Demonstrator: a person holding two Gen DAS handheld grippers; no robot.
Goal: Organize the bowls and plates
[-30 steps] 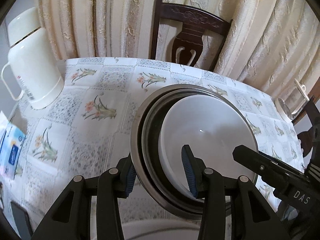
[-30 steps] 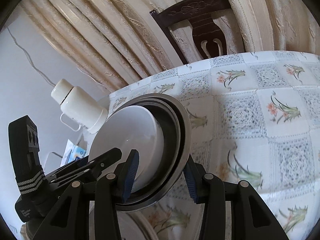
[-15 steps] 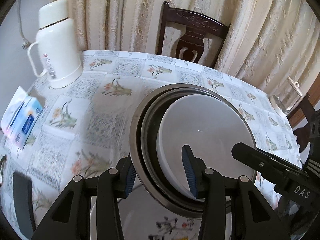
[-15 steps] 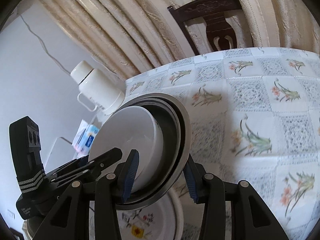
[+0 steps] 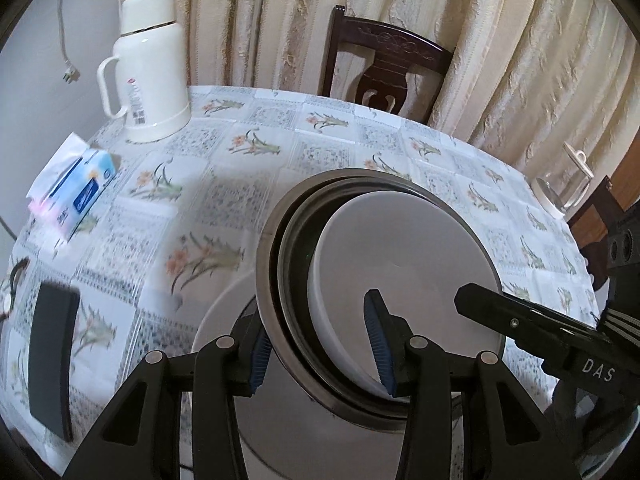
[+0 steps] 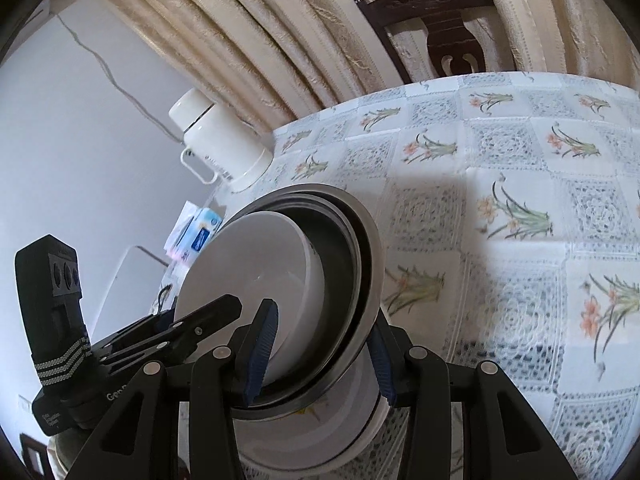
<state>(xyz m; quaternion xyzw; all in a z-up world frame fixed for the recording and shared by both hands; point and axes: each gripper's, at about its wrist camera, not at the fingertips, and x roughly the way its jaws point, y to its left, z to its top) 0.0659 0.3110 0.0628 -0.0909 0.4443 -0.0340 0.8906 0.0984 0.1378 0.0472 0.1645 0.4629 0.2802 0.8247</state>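
White bowl (image 5: 404,256) in grey metal bowls (image 5: 268,272); floral-checked tablecloth (image 5: 256,148); cream thermos (image 5: 148,68).

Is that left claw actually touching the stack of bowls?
Touching. The left wrist view shows the left claw with its blue pads pinching the rim of the stacked bowls, one pad outside, one inside.

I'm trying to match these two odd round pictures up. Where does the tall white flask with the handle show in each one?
Left wrist view: the white flask stands upright at upper left, on the far corner of the table.
Right wrist view: the same flask appears left of centre, leaning in the picture, above the held metal bowls.
Shared landmark: the dark wooden chair against the curtain, at upper right in the right view.
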